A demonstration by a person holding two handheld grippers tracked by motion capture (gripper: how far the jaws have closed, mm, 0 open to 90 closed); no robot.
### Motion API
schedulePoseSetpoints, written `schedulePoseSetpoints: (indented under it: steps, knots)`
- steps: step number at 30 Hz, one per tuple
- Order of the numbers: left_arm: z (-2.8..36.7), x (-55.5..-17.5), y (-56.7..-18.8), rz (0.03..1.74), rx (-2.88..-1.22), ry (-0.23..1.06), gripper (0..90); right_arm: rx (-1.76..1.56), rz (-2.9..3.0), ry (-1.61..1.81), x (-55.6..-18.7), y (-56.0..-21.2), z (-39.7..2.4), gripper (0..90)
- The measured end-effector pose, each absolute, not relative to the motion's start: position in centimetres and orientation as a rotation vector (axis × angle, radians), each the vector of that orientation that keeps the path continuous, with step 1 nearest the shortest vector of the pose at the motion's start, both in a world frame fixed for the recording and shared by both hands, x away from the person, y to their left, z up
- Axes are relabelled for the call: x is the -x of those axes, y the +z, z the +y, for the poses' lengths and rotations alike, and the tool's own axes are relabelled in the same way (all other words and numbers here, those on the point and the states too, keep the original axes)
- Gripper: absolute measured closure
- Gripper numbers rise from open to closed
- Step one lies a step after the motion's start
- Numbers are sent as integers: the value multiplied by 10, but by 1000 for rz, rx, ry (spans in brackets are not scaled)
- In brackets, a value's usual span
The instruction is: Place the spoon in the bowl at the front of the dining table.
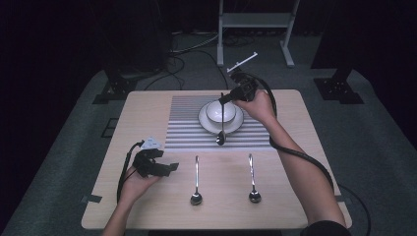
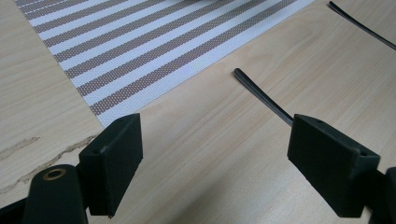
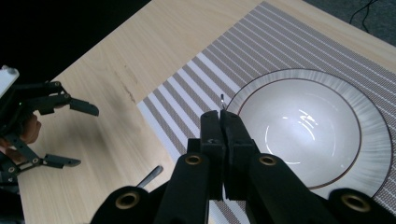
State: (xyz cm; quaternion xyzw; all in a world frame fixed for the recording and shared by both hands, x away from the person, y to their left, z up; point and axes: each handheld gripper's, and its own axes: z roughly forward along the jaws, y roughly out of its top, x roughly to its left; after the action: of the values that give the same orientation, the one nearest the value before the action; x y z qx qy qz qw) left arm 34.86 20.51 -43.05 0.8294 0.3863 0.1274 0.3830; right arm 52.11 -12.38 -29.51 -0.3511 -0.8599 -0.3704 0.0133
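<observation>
A pale wooden table carries a grey-and-white striped placemat, and on the mat sits a white ribbed plate with a white round bowl on it. The right gripper hangs above the bowl's near-left rim, its jaws pressed together on the thin handle of a shiny metal spoon. That spoon dangles almost upright (bowl end downward), its rounded end low over the mat's front edge, just in front of the plate. In the right gripper view the handle's tip pokes out just above the closed jaws, with the bowl's glossy hollow beside them.

Two more metal spoons lie on the bare wood nearer the person, handles pointing toward the mat: a left lying spoon and a right lying spoon, well apart from each other.

The left gripper rests low at the table's left front, its jaws spread wide with nothing between them. In the left gripper view the left lying spoon's handle runs behind one black jaw pad, and the mat's corner lies ahead.
</observation>
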Motion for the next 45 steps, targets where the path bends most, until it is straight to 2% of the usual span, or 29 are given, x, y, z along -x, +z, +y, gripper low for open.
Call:
schedulePoseSetpoints:
  steps: [32, 45]
  knots:
    - [206, -348, -429, 984, -2099, 324, 171, 1278, -2657, -1263, -551, -269, -130, 880]
    - [205, -347, -428, 976, -2099, 330, 171, 1379, -2627, -1302, -561, -268, -136, 880]
